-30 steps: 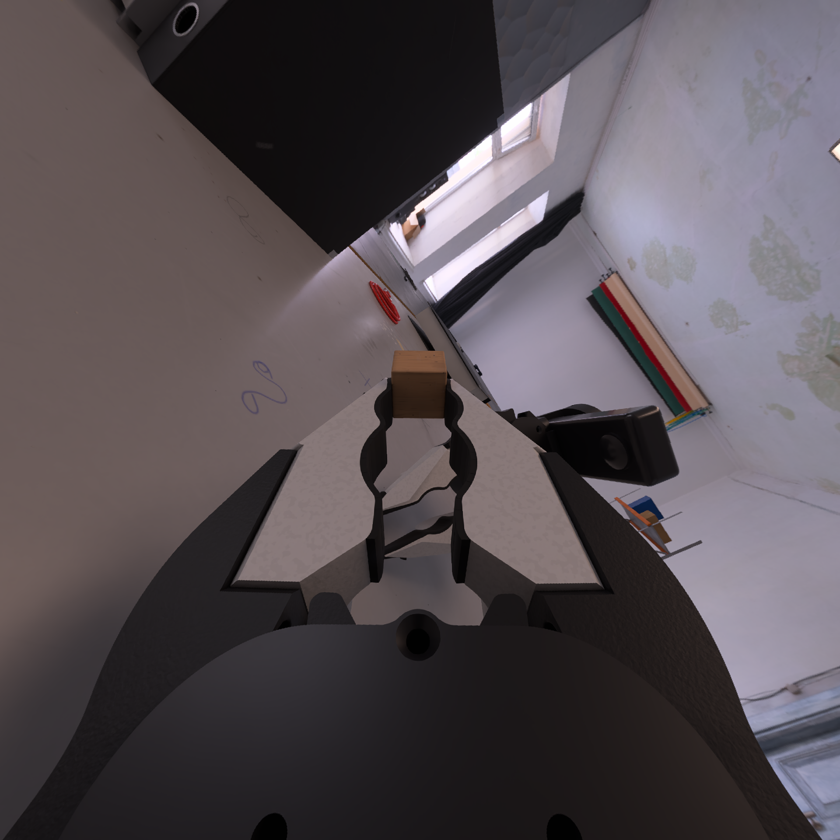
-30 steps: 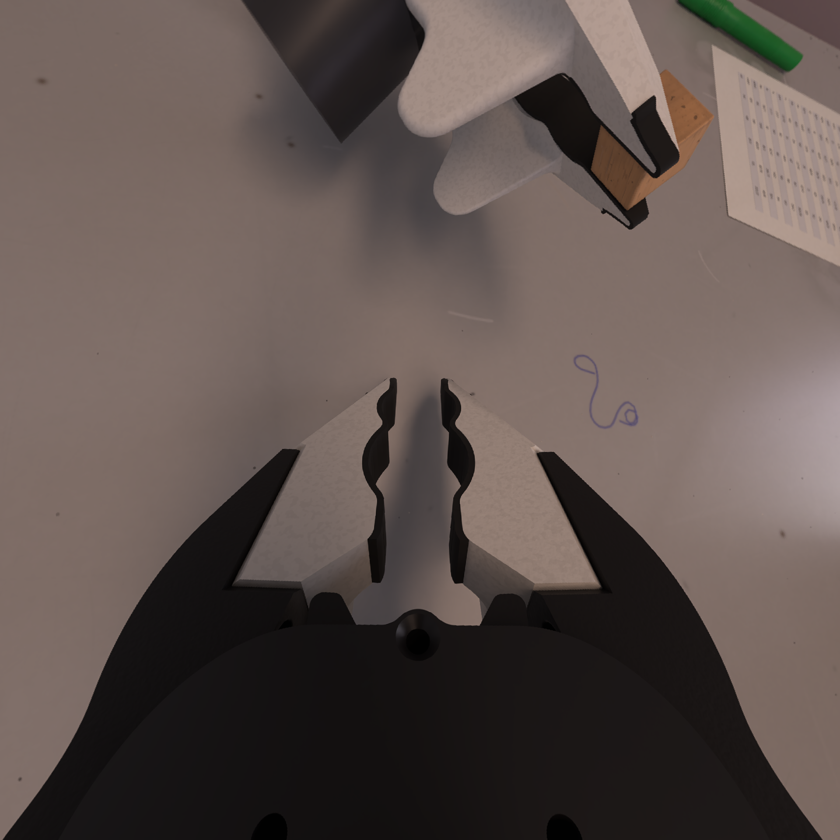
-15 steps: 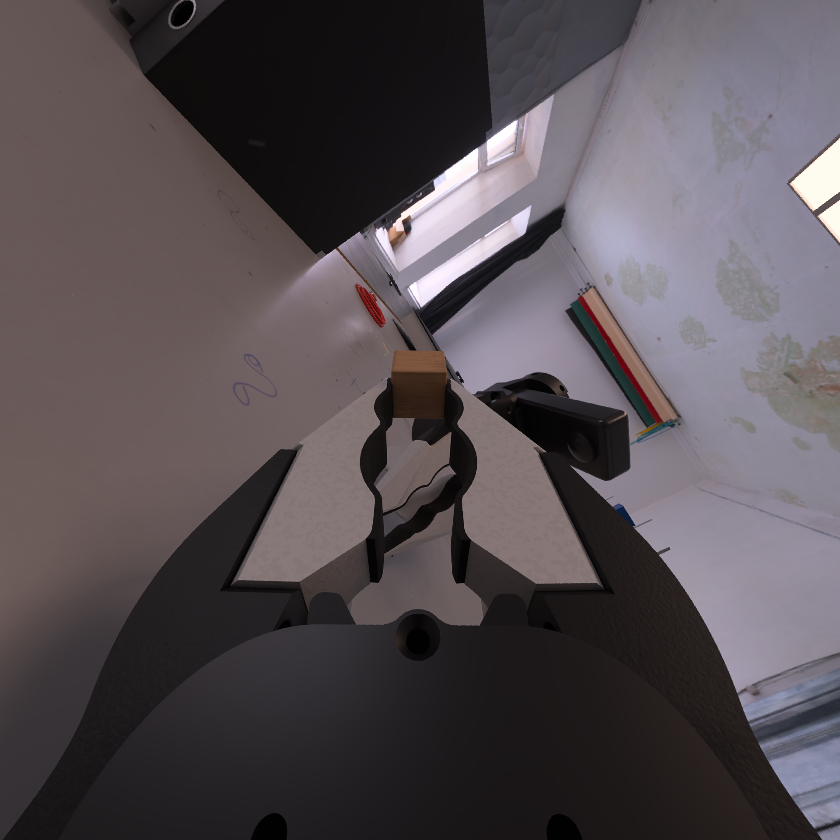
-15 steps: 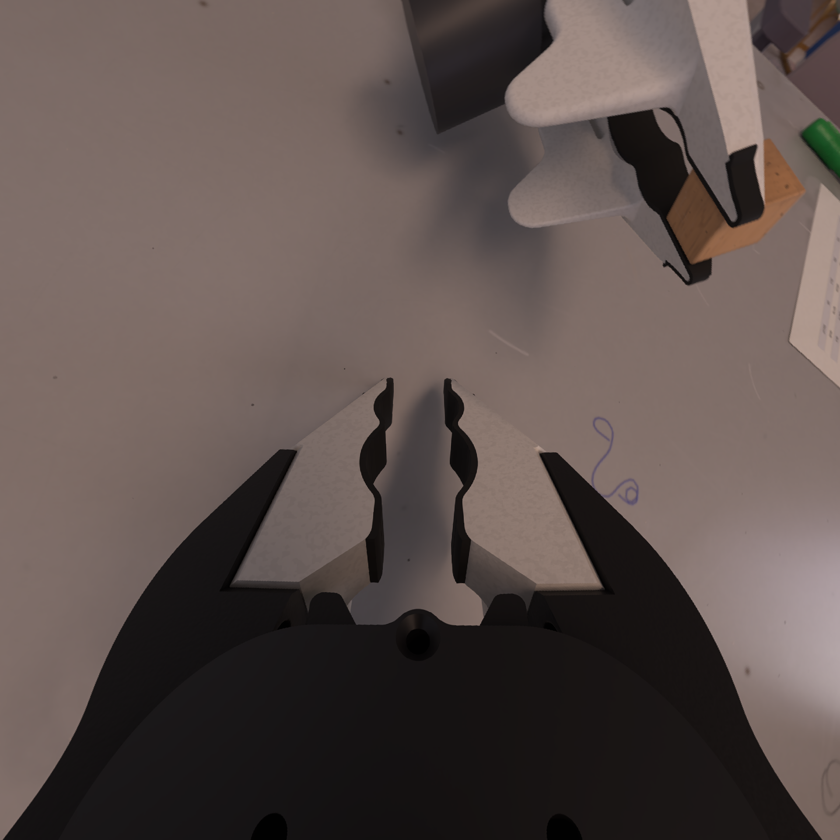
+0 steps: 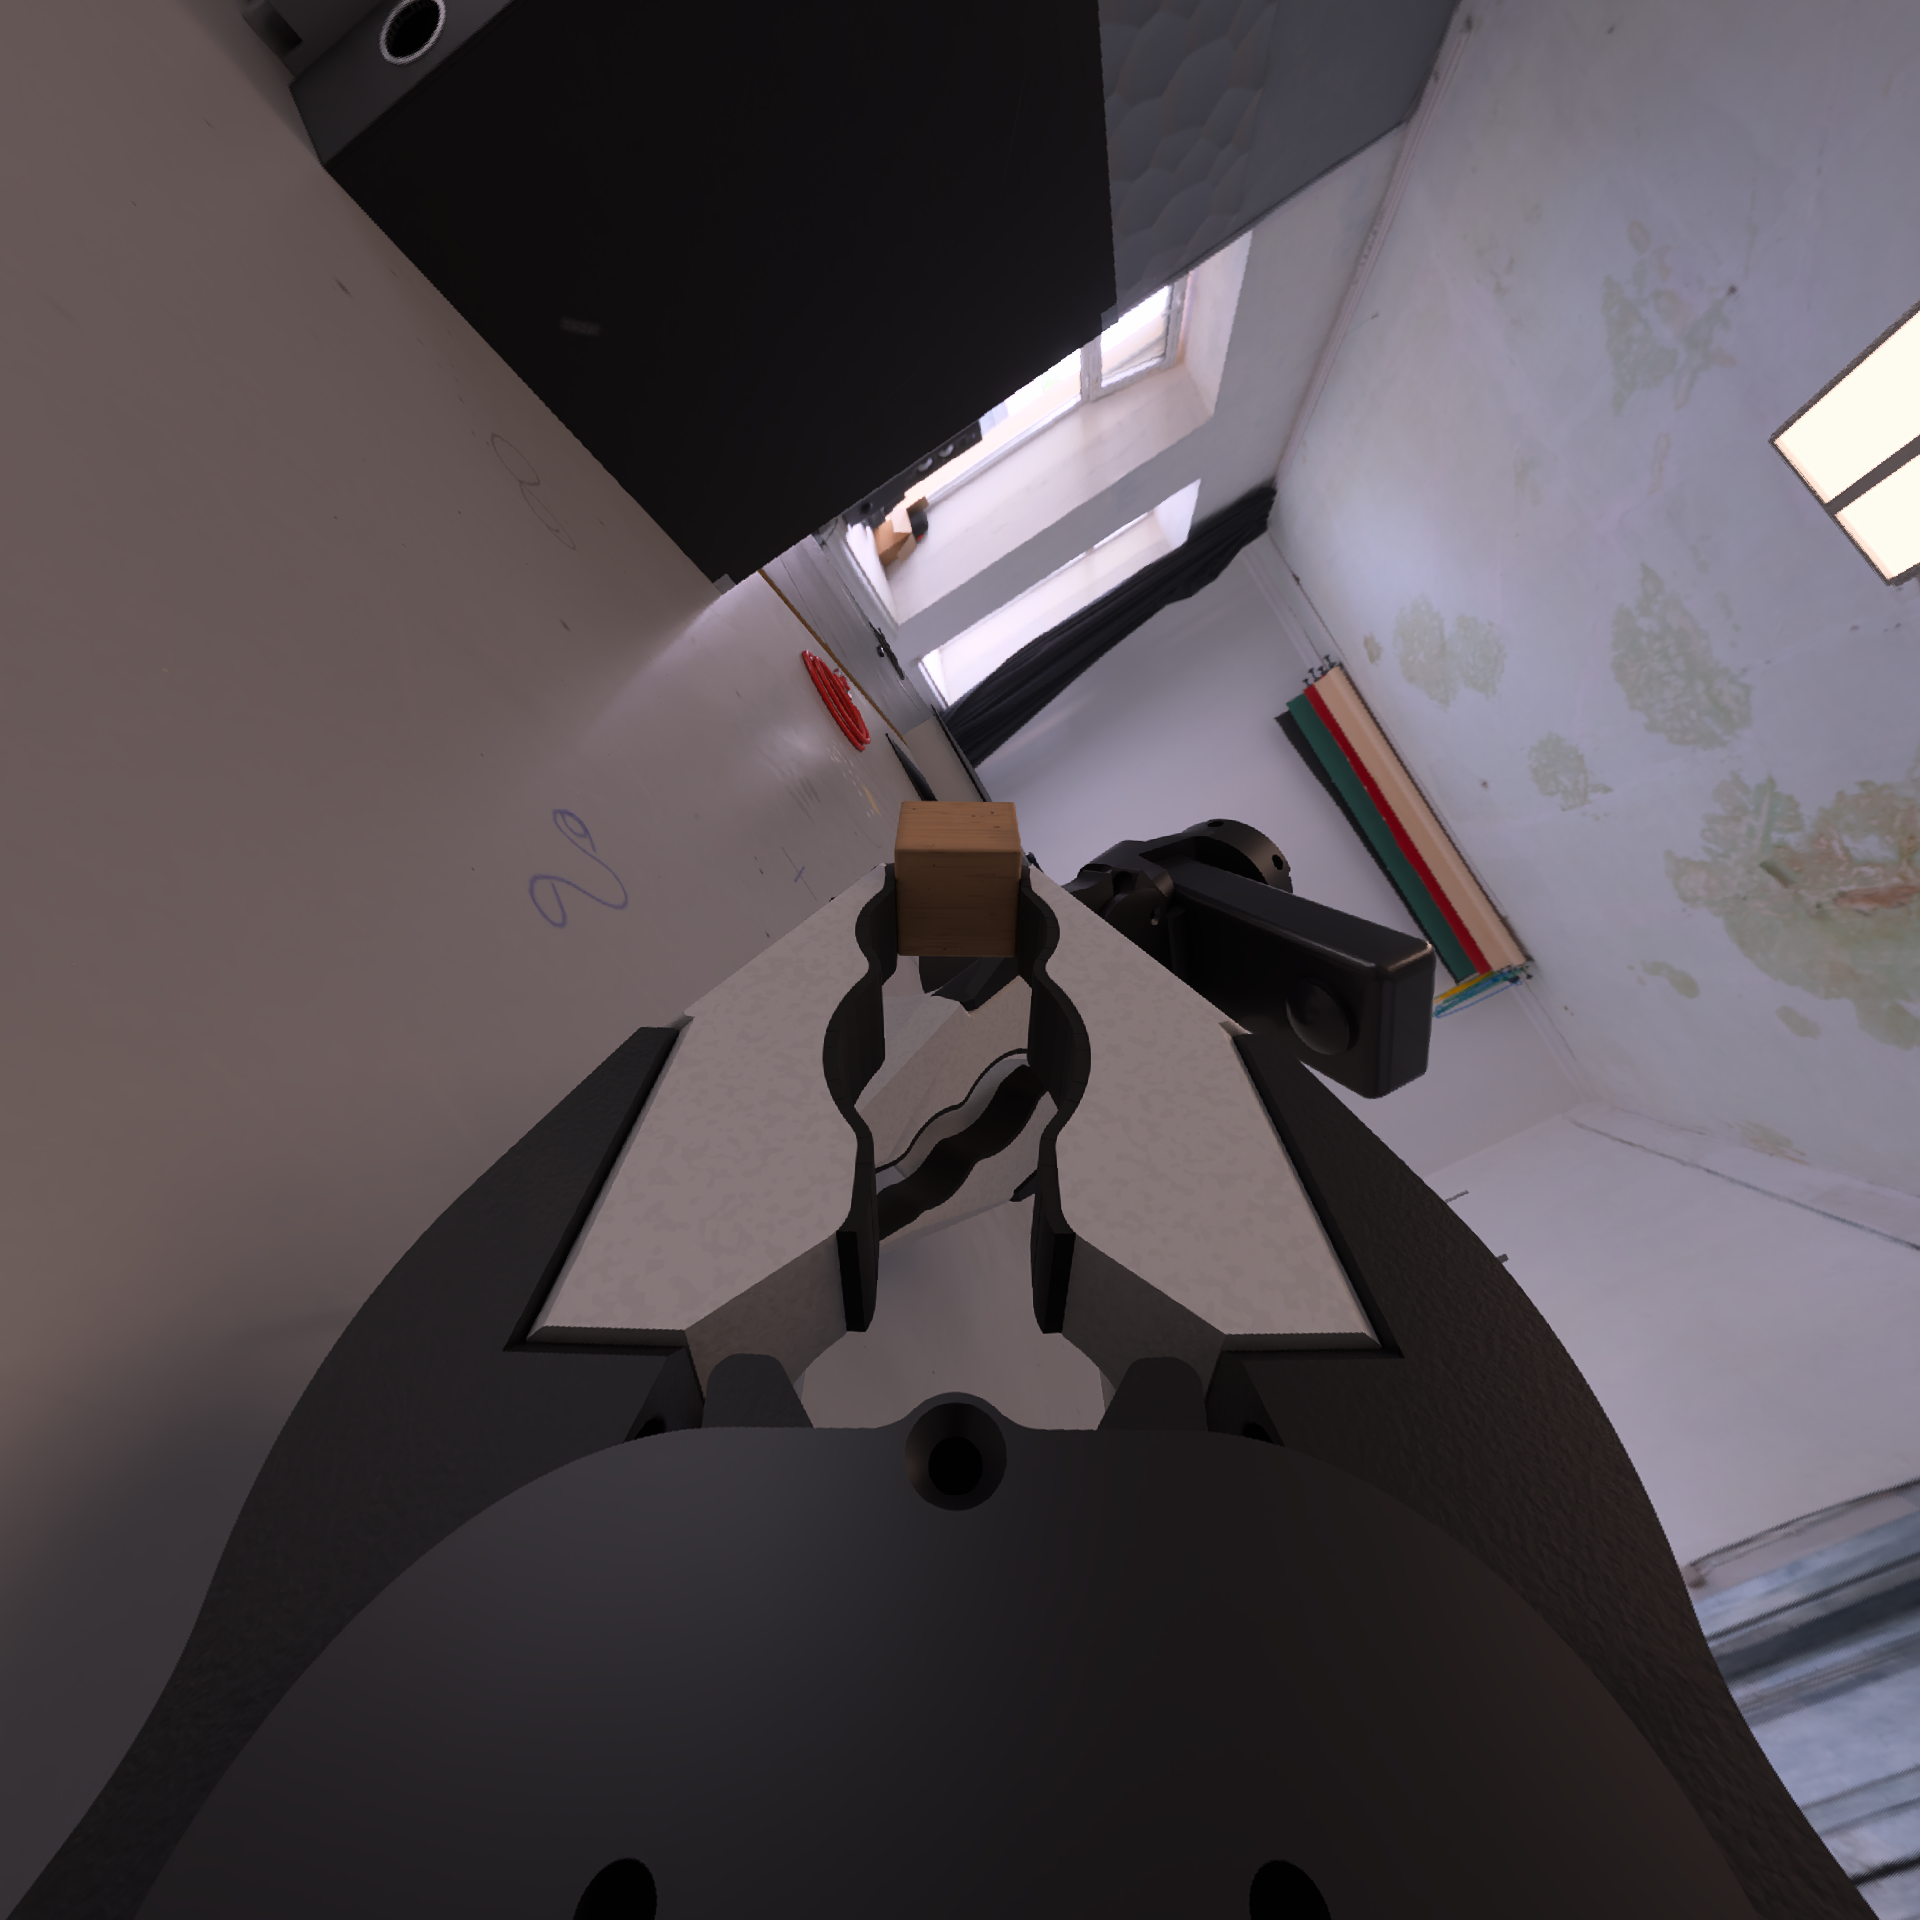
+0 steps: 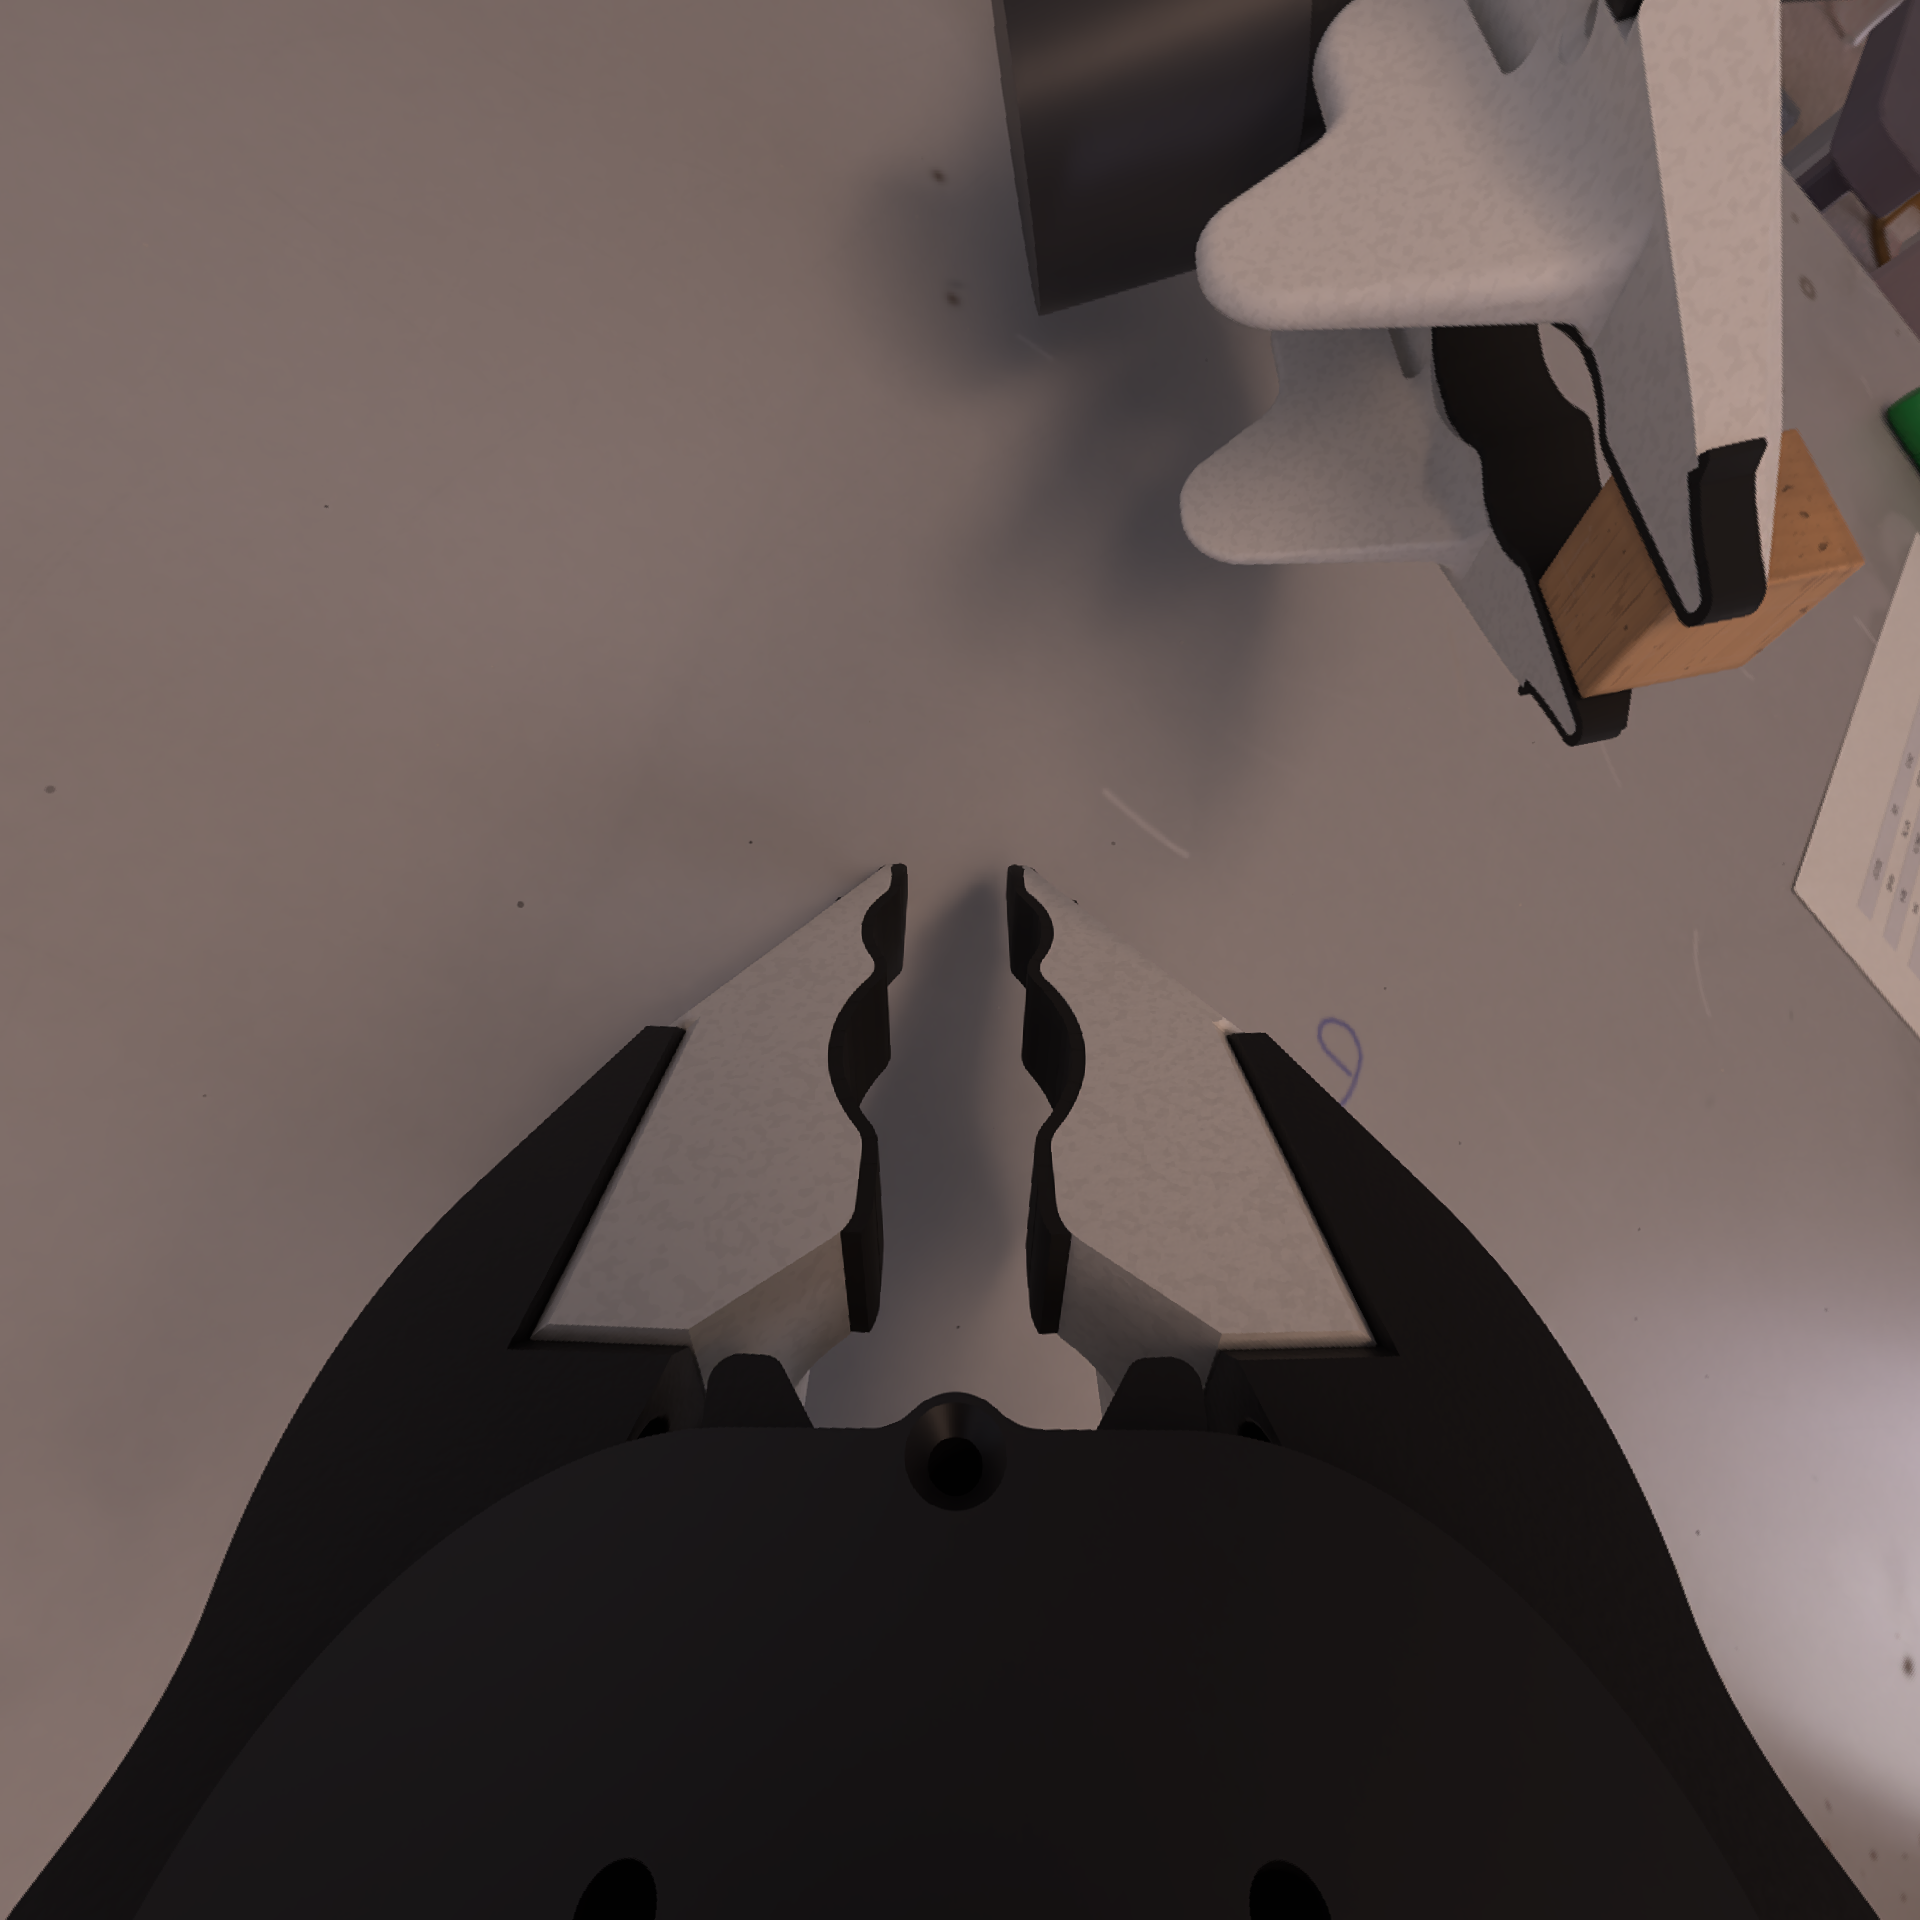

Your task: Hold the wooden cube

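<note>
The wooden cube point(image 5: 954, 883) is a small light-brown block clamped between the tips of my left gripper point(image 5: 956, 896), which is shut on it and holds it in the air above the grey table point(image 5: 260, 727). In the right wrist view the cube point(image 6: 1621, 613) shows at the upper right, between the left gripper's white fingers point(image 6: 1704, 260). My right gripper point(image 6: 956, 878) is open by a narrow gap and empty, pointing down at the bare table point(image 6: 416, 520). Its black body point(image 5: 1299, 977) shows beyond the cube in the left wrist view.
A large black box point(image 5: 727, 260) stands on the table and also shows in the right wrist view point(image 6: 1132, 156). A white printed sheet point(image 6: 1870, 894) and a green marker point(image 6: 1907, 426) lie at the right edge. A blue scribble point(image 5: 577, 883) marks the tabletop.
The left gripper keeps its hold on the cube. In the right wrist view it has slid right and down as the right gripper moved. The right gripper looms larger in the left wrist view.
</note>
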You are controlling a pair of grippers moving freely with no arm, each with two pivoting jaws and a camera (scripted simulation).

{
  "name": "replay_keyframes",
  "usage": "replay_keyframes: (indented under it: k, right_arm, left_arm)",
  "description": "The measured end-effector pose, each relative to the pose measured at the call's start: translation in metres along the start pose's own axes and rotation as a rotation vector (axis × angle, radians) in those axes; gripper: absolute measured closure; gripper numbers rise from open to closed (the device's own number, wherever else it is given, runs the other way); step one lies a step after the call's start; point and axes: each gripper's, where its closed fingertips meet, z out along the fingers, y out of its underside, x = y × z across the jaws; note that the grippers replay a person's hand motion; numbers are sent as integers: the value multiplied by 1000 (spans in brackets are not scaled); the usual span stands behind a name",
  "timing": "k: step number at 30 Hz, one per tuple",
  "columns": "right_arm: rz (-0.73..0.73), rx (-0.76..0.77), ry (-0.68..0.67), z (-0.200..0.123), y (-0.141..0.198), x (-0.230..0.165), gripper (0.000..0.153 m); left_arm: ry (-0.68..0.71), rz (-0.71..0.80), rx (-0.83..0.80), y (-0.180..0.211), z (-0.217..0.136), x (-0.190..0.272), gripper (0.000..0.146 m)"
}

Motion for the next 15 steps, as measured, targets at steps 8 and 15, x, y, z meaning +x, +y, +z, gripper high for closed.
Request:
replay_keyframes:
  k: [8, 15]
  right_arm:
    - [-31, 4, -16, 1, -3, 4, 133]
    - [-18, -21, -52, 4, -1, 5, 134]
  left_arm:
    - [1, -2, 4, -1, -1, 0, 125]
    - [1, -3, 4, -1, -1, 0, 125]
